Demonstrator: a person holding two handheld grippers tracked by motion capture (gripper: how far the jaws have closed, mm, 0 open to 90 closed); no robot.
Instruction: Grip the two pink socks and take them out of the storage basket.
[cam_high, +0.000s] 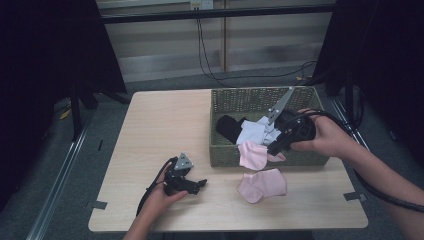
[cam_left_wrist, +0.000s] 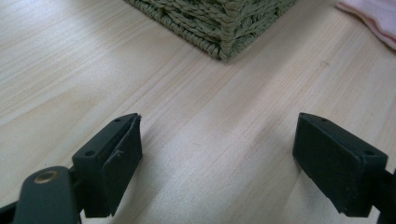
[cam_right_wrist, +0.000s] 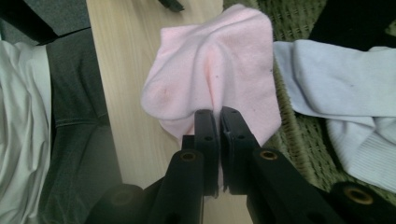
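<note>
My right gripper (cam_high: 276, 148) is shut on a pink sock (cam_high: 252, 155), which hangs over the front wall of the woven basket (cam_high: 260, 97). In the right gripper view the sock (cam_right_wrist: 212, 70) is pinched between the closed jaws of the right gripper (cam_right_wrist: 218, 114). A second pink sock (cam_high: 262, 185) lies flat on the table in front of the basket. White socks (cam_high: 255, 132) and a black sock (cam_high: 229, 127) lie inside the basket. My left gripper (cam_high: 200, 184) rests on the table left of the basket, open with nothing between its fingers (cam_left_wrist: 119, 156).
The light wooden table (cam_high: 160, 130) has free room on its left half. The basket's corner (cam_left_wrist: 224, 32) lies ahead of the left gripper, with a pink sock edge (cam_left_wrist: 373, 18) at the far right. A cable (cam_high: 385, 195) trails from the right gripper.
</note>
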